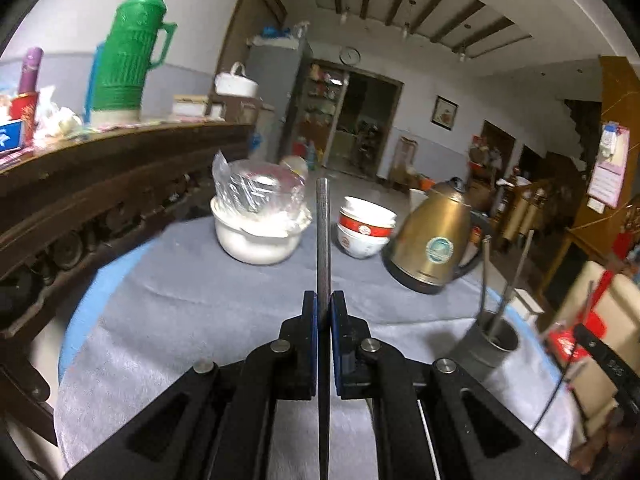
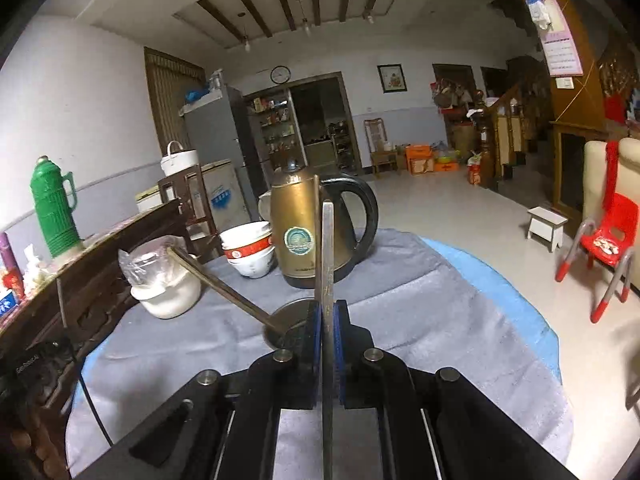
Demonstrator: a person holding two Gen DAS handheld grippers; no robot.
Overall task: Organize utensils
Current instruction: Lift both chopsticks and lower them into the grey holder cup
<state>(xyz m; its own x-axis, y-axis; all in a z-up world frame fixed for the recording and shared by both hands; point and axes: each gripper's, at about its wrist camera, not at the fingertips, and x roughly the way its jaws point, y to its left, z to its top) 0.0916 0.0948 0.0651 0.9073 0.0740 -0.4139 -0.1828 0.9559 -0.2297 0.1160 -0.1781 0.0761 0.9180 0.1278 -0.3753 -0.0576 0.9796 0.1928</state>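
Observation:
My left gripper (image 1: 324, 304) is shut on a thin metal utensil handle (image 1: 322, 232) that stands upright between the pads, above the grey cloth. A grey metal holder cup (image 1: 490, 342) stands at the right with two metal utensils (image 1: 510, 284) leaning in it. My right gripper (image 2: 328, 312) is shut on a flat metal utensil handle (image 2: 328, 252), right beside the same holder cup (image 2: 286, 320), where a brass-coloured utensil (image 2: 216, 284) leans out to the left. The cup's right side is hidden by the gripper.
On the round table's grey cloth (image 1: 200, 300) stand a white pot with a plastic bag (image 1: 258, 224), stacked red-and-white bowls (image 1: 366, 226) and a gold kettle (image 1: 434, 240). A dark wooden sideboard (image 1: 100, 184) with a green thermos (image 1: 124, 56) lies left. A red chair (image 2: 608, 240) stands right.

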